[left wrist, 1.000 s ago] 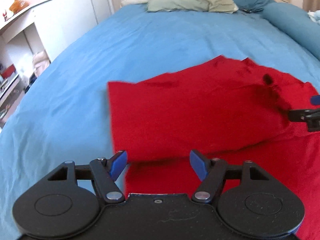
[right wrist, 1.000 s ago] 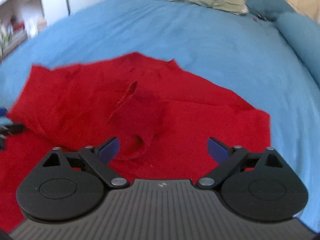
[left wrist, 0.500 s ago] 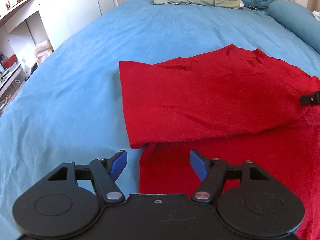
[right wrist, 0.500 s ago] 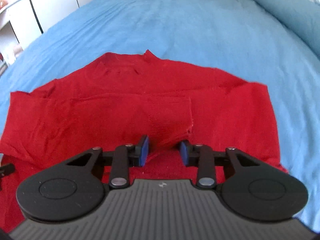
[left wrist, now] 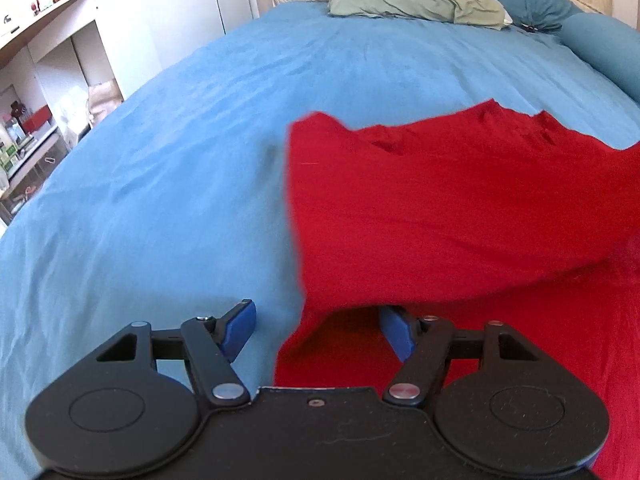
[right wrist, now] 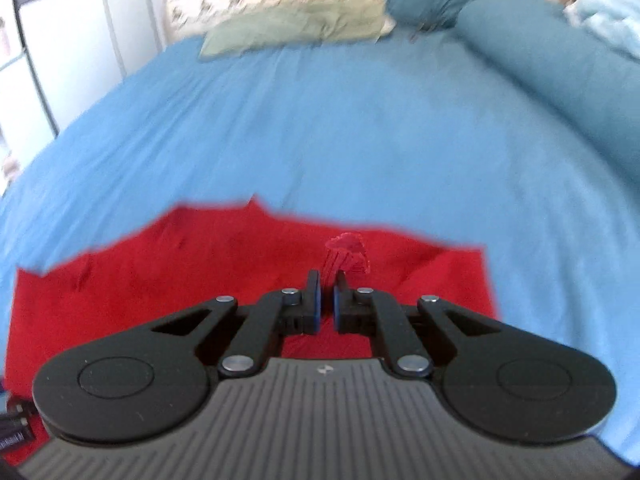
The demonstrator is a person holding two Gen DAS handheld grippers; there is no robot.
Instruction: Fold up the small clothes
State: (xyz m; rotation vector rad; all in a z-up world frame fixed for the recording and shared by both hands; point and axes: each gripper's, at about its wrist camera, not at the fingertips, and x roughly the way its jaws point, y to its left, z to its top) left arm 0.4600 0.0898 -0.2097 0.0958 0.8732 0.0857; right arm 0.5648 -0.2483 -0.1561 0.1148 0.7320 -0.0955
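Red garment (left wrist: 460, 208), plain soft knit, lies on the blue bed, partly folded: an upper layer is doubled over a lower layer that spreads toward the near side. Fold edge runs across near the bottom, left edge straight, far edge uneven and notched. A small pinch of the cloth (right wrist: 347, 254) stands bunched upward.

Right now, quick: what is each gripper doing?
Left gripper: open, holding nothing, at the red garment's left edge.
Right gripper: shut on a pinch of the red garment.
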